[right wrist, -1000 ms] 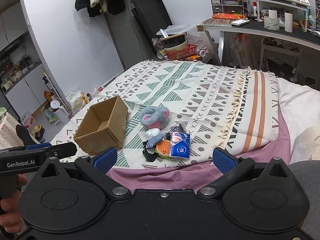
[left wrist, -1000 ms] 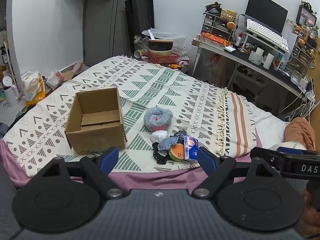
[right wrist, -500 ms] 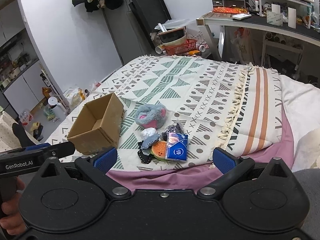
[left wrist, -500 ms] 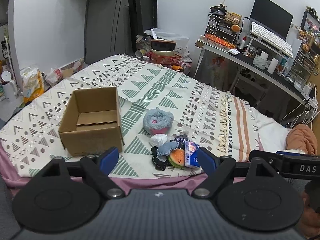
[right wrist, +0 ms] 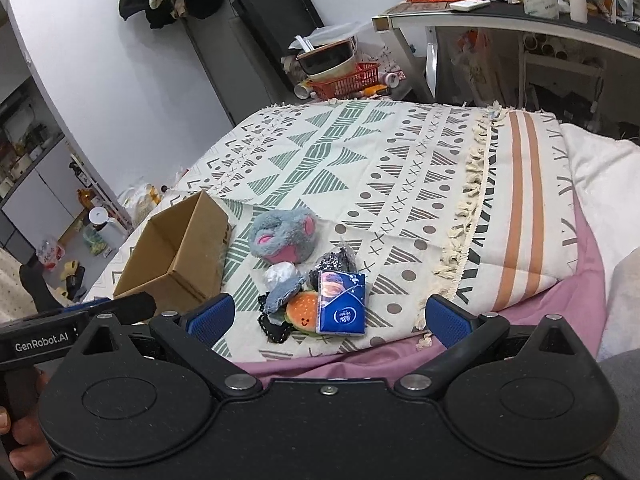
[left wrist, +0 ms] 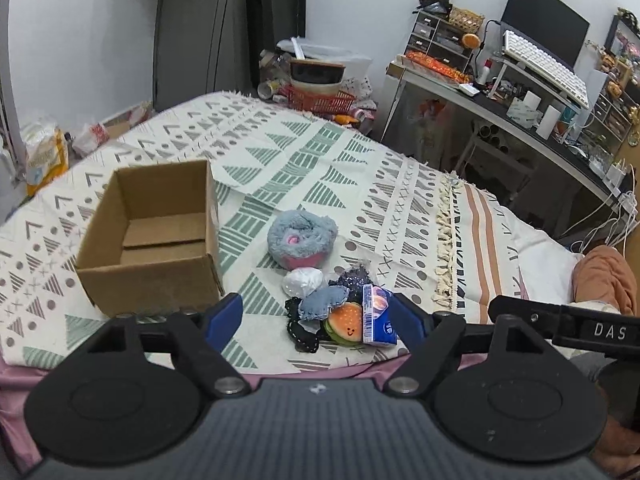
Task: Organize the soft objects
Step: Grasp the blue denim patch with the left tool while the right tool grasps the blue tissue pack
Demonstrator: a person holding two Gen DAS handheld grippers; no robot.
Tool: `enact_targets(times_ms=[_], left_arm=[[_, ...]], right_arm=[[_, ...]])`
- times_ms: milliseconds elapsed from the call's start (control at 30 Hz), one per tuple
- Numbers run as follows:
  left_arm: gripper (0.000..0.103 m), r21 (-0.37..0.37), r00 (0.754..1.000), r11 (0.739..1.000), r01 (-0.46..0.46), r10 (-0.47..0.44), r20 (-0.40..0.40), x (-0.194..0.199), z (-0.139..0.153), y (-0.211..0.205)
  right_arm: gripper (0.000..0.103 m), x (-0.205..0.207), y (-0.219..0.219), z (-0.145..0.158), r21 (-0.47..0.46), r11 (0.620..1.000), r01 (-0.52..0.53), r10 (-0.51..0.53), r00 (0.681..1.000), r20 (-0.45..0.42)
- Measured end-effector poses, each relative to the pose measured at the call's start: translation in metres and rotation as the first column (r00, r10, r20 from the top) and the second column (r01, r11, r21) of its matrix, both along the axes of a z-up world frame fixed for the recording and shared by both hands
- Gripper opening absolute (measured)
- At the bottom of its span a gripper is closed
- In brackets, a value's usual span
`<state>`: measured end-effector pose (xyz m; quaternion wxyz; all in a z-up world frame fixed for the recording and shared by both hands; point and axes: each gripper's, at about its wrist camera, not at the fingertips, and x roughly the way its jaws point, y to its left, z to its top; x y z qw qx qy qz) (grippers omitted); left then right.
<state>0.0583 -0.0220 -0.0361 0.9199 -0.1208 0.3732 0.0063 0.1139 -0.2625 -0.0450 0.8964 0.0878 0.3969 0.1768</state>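
Observation:
An empty cardboard box (left wrist: 148,236) (right wrist: 180,256) stands open on the patterned blanket (left wrist: 360,168) (right wrist: 400,168). Right of it lies a pile of soft things: a grey and pink plush (left wrist: 301,237) (right wrist: 285,237), a white ball (left wrist: 303,281), a denim patch (left wrist: 323,301) (right wrist: 283,294), a burger toy (left wrist: 347,318) (right wrist: 303,313), a blue tissue pack (left wrist: 377,316) (right wrist: 341,304) and a dark glittery pouch (left wrist: 352,276) (right wrist: 334,259). My left gripper (left wrist: 319,315) is open just short of the pile. My right gripper (right wrist: 329,316) is open too, nothing between its fingers.
The bed's pink sheet edge (right wrist: 480,344) runs below the blanket. A desk (left wrist: 520,120) with keyboard and monitor stands at the right; bowls in a red basket (left wrist: 320,96) sit beyond the bed. Bags lie on the floor at left (left wrist: 44,156).
Both grippers have moved forward toward the bed; the box and the pile loom larger and nearer. Nothing on the blanket has shifted.

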Motion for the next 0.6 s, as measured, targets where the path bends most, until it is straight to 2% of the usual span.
enact_targets(times_ms=[67,200,400,600], left_arm=[[0.075,-0.005,1.0,1.0,0.0,0.0,-0.009,0.008,-0.005,0.0],[0.063,-0.024,1.0,1.0,-0.019,0.019,-0.022,0.022,-0.016,0.002],[0.052,-0.051,0.997,0.998,-0.041,0.037,-0.069,0.046,-0.037,0.004],[0.05,-0.076,0.993,0.996,-0.048,0.039,-0.112,0.069,-0.06,0.006]], right_arm=[[0.102,0.007,0.0,-0.004,-0.001,1.0,0.004,-0.004,1.0,0.003],[0.1,0.022,0.004,-0.016,-0.02,1.0,-0.01,0.009,1.0,-0.011],[0.084,0.046,0.01,-0.039,0.014,1.0,-0.02,0.021,0.997,-0.076],[0.082,0.064,0.015,-0.074,0.076,0.997,-0.024,0.035,0.99,-0.139]])
